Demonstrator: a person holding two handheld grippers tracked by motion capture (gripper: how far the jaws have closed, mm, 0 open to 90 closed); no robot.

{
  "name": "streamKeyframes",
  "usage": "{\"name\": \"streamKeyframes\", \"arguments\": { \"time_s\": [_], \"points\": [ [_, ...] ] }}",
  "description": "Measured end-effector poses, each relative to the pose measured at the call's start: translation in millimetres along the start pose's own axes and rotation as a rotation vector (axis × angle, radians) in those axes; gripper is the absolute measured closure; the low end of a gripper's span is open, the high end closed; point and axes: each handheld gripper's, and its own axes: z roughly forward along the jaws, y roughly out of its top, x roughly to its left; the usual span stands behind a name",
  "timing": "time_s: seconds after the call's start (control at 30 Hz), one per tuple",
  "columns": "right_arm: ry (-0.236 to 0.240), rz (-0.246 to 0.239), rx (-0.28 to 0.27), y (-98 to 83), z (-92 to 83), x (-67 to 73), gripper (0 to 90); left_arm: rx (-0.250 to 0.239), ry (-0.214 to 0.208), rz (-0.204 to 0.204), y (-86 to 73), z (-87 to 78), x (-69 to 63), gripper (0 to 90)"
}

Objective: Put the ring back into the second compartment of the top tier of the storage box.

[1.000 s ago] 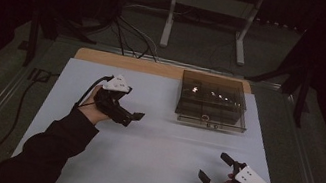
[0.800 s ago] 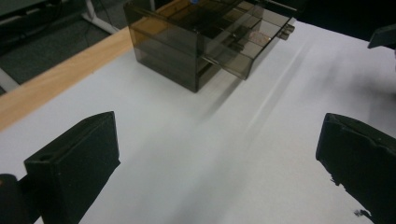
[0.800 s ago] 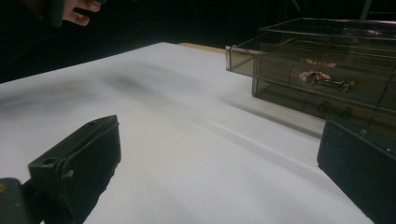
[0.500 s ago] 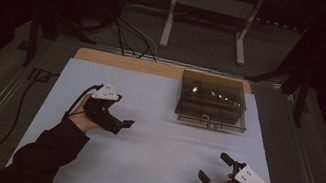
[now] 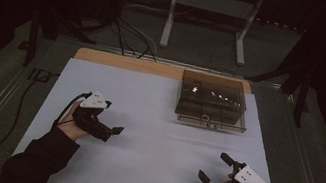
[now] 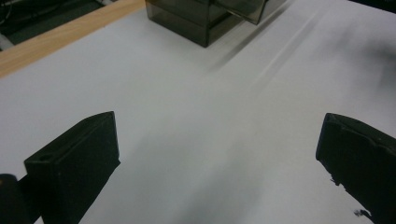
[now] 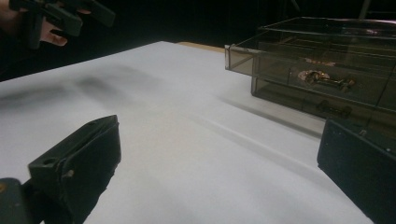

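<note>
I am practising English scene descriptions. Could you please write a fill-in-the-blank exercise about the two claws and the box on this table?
1. Both claws, the left claw and the right claw, are ____.
2. The smoky transparent box is nearer to the ____ claw.
3. The white sheet between the claws holds ____.

Missing words: open; right; nothing

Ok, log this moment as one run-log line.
left gripper: open, empty, over white sheet | right gripper: open, empty, near edge | smoky clear drawer box: far right, untouched, small metal bits inside
</note>
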Motion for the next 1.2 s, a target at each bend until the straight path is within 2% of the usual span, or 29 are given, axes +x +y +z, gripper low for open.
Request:
{"name": "streamKeyframes", "arguments": {
  "time_s": [0.2, 0.27, 0.67, 0.77, 1.03, 1.1, 1.2],
  "points": [
    [0.000, 0.000, 0.000, 0.0, 0.1, 0.0, 0.0, 0.011, 0.003, -0.013, -11.5, -4.5, -0.6, 0.7],
    [0.000, 0.000, 0.001, 0.0, 0.3, 0.1, 0.0, 0.007, 0.003, -0.028, -16.9, -6.3, -0.2, 0.7],
    [-0.002, -0.001, 0.002, -0.3, 0.7, -0.1, 0.0, 0.017, 0.043, -0.043, -52.4, -19.5, -3.7, 0.7],
    [-0.003, 0.000, 0.002, -0.4, 1.0, -0.4, 0.0, 0.012, 0.045, -0.057, -58.4, -22.2, -3.9, 0.7],
    [-0.004, 0.001, 0.002, -0.5, 0.8, -0.7, 0.0, 0.018, 0.052, -0.066, -73.6, -24.4, -7.4, 0.7],
    [-0.004, 0.001, 0.003, -0.6, 1.0, -0.7, 0.0, 0.039, 0.051, -0.067, -77.3, -22.7, -9.5, 0.6],
    [-0.004, 0.000, 0.004, -0.7, 1.2, -0.6, 0.0, 0.043, 0.055, -0.071, -82.2, -23.3, -12.0, 0.7]
  ]
}}
